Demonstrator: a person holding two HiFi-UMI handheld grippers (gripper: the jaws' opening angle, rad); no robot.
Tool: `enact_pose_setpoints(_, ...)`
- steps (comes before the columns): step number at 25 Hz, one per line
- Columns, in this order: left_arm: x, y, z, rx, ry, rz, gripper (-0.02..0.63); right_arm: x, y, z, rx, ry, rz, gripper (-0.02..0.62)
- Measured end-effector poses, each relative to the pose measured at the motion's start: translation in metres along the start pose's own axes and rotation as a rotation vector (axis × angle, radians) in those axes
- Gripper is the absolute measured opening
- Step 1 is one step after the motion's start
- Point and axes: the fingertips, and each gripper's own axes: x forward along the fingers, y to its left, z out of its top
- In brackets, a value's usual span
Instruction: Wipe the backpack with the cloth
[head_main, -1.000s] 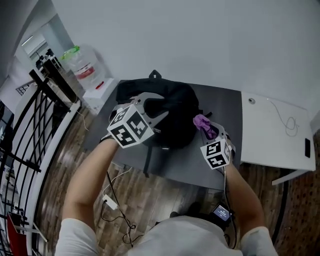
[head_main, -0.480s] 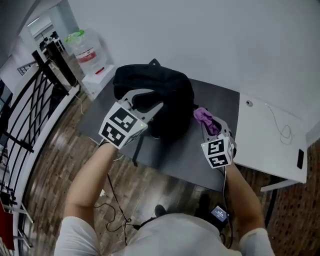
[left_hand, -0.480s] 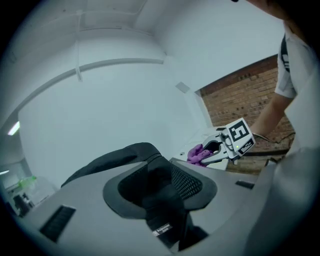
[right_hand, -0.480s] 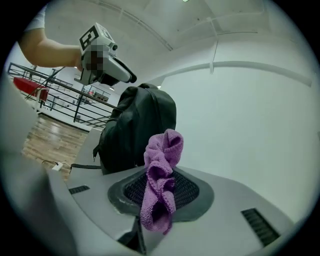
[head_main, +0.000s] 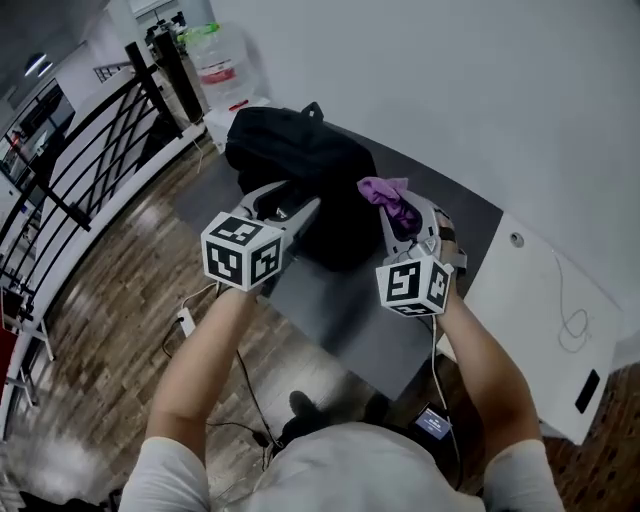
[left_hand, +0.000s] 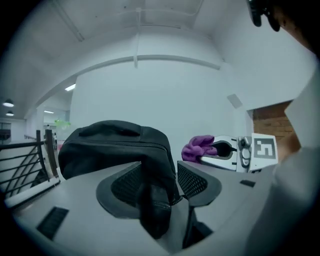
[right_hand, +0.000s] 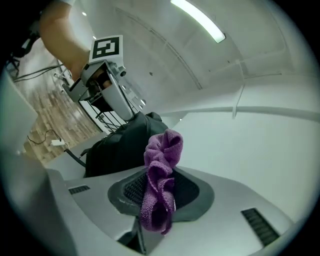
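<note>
Dark table (head_main: 340, 315) carries the black backpack (head_main: 300, 165) at its 11 o'clock end, lying flat with its bulged side up so it can be wiped. Left gripper (head_main: 300, 198) is at the bag's 6 o'clock edge. Its jaws have just been opening and stand wide, with a black fold of the bag between the pads, not pinched; probably letting go. Right gripper (head_main: 402, 212) is at the bag's 3 o'clock, clamped on the bunched purple cloth (head_main: 385, 192), ready to wipe. Cloth is just beside the bag; contact unclear.

Around: white table (head_main: 560, 310) at 4 o'clock, railing (head_main: 90, 170) at 10 o'clock, water jug (head_main: 222, 68) at 12. Only the left gripper sits in the wipe path.
</note>
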Motion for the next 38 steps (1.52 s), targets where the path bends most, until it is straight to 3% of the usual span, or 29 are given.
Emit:
enact_pose_setpoints(8,0.026,0.0,0.005,-0.137,-0.018,0.071,0.212,0.025,-0.023,0.067,-0.26,-0.22,-0.122,0.101)
enact_pose_setpoints(12,0.033,0.01,0.009,-0.203,-0.038,0.087,0.204,0.039,-0.021,0.073,-0.325,-0.246,-0.151,0.101)
enact_pose_setpoints(14,0.036,0.019,0.007,-0.229,-0.042,0.095,0.135,0.052,-0.007,0.062,-0.361,-0.235,-0.131,0.102)
enact_pose_setpoints(20,0.038,0.034,0.004,-0.278,-0.045,0.088,0.038,0.067,0.024,0.042,-0.486,-0.249,-0.073,0.101)
enact_pose_setpoints(38,0.04,0.035,0.001,-0.274,-0.027,0.072,0.025,0.087,0.111,-0.063,-0.543,-0.038,0.2,0.101)
